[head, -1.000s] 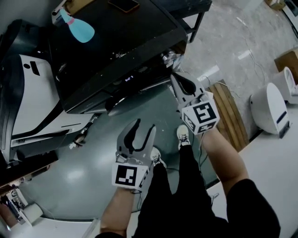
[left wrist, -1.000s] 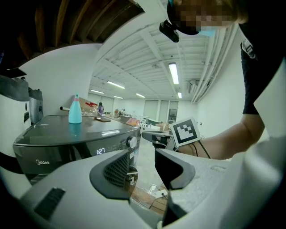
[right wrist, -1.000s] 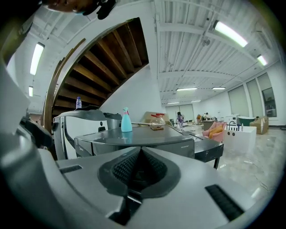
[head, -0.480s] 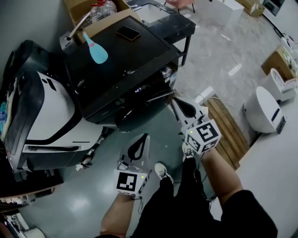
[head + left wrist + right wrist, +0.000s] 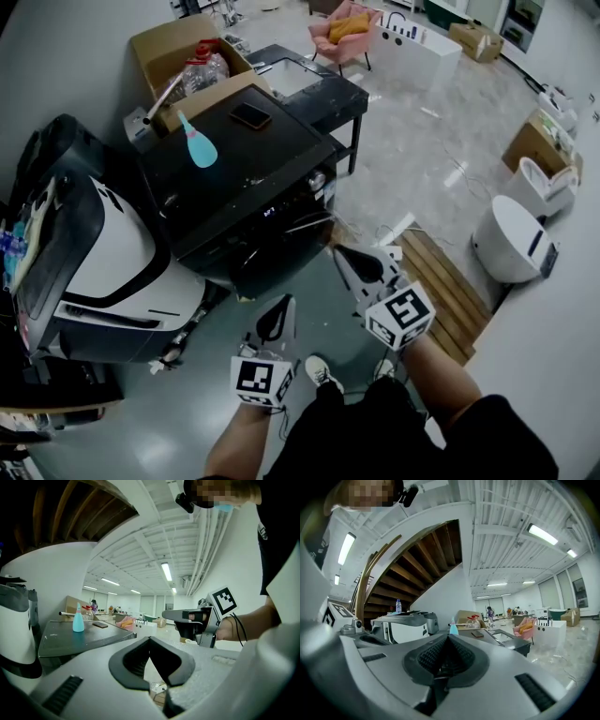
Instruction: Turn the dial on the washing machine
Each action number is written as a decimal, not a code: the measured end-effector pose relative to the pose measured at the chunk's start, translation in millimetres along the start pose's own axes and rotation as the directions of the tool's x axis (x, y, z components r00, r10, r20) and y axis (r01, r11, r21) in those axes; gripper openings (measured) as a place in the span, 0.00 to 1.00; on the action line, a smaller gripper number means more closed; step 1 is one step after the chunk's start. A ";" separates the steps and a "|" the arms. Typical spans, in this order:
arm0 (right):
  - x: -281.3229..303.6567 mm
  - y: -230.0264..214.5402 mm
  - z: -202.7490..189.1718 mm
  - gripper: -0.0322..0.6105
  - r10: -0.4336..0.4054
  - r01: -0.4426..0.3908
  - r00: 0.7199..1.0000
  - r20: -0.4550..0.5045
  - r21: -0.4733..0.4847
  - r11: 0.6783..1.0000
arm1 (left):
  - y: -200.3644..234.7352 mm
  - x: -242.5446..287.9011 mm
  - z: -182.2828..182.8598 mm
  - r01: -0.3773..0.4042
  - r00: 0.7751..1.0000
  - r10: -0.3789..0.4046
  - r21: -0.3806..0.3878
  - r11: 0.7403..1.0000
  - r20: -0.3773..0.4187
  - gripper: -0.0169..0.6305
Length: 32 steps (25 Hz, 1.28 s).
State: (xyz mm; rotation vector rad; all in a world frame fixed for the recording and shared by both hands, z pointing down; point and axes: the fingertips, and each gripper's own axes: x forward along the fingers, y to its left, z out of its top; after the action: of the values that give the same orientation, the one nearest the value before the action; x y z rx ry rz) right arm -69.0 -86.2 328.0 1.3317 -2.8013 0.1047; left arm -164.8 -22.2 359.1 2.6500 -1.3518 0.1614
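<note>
The black washing machine [image 5: 246, 159] stands at the middle left of the head view, with its silver dial [image 5: 317, 181] at the right end of the front panel. My right gripper [image 5: 339, 253] is shut and empty, its tip pointing up at the washer's front, below the dial and apart from it. My left gripper [image 5: 285, 304] hangs lower, in front of the door, also shut with nothing in it. In the left gripper view the closed jaws [image 5: 150, 640] point past the washer top [image 5: 79, 637] and the right gripper [image 5: 187, 620].
A blue spray bottle [image 5: 199, 148] and a phone [image 5: 251, 115] lie on the washer top. A white and black machine [image 5: 103, 272] stands to the left, a cardboard box [image 5: 178, 56] behind. A wooden pallet [image 5: 450, 291] and a white round appliance [image 5: 511, 239] are on the right.
The left gripper's jaws have gone from open to shut. The head view has pulled back, and both grippers now sit farther from the washer's front; the right tip has left the dial.
</note>
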 end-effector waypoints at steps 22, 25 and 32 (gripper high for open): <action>-224.4 34.3 -5.7 0.05 0.194 -0.193 0.978 -0.071 0.021 0.981 | -215.7 -63.8 -12.3 -0.168 0.986 0.168 0.003 0.986 0.022 0.03; -239.6 44.0 -9.3 0.05 0.224 -0.224 0.973 -0.061 0.014 0.975 | -230.2 -77.7 -14.8 -0.189 0.982 0.189 0.005 0.982 0.016 0.03; -254.0 69.8 -23.0 0.05 0.261 -0.259 0.959 -0.105 0.034 0.965 | -240.2 -98.5 -28.9 -0.208 0.978 0.208 -0.013 0.978 -0.008 0.03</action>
State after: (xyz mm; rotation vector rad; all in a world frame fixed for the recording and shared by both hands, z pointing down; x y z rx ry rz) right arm 37.2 155.9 331.7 0.9214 -2.8713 0.2063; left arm -28.4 200.3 348.1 2.4893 -1.6202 0.1851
